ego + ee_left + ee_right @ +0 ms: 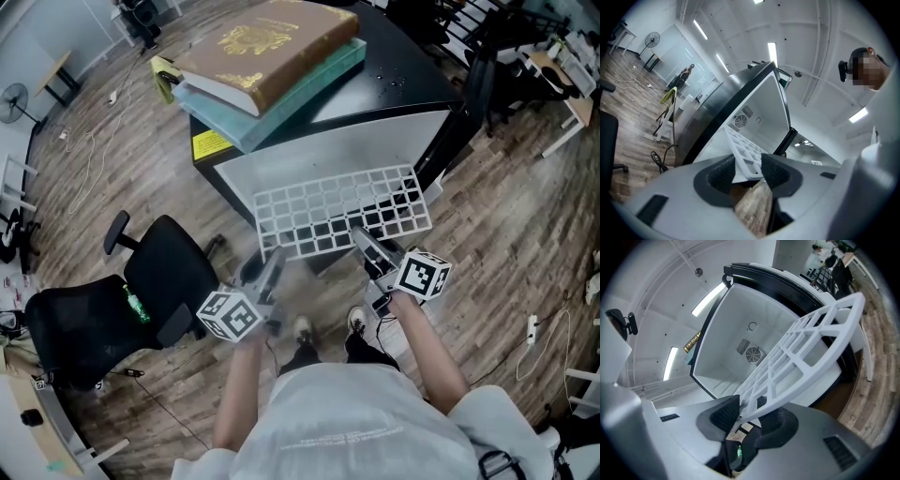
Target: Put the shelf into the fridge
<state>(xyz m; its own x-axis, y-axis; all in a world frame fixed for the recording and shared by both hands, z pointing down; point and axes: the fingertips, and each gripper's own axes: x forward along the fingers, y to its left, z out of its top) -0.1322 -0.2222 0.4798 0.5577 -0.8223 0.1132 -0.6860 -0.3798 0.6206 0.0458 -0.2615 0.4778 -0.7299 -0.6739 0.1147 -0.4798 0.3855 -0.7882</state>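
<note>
Head view, shelf: you hold the white grid shelf [342, 211] by its near edge in front of the fridge [412, 131], whose open white cavity faces you. I can't tell how far in its far edge reaches.
Head view, grippers: your left gripper [272, 267] takes the near left corner and your right gripper [367, 244] takes the near edge further right.
Head view, surroundings: books [262, 47] lie on top of the fridge.
Left gripper view, jaws: they are closed to a narrow gap, pinching the shelf's corner [743, 152].
Right gripper view, jaws: they are clamped on the shelf's rim [754, 404], and the grid runs off toward the cavity and its fan vent [752, 352].
Step in hand: lining the shelf up with the opening, judging by how it sits.
Next move: it likely calls for levelling both hands, matching the shelf's edges to the side walls, then pushing it straight in.
</note>
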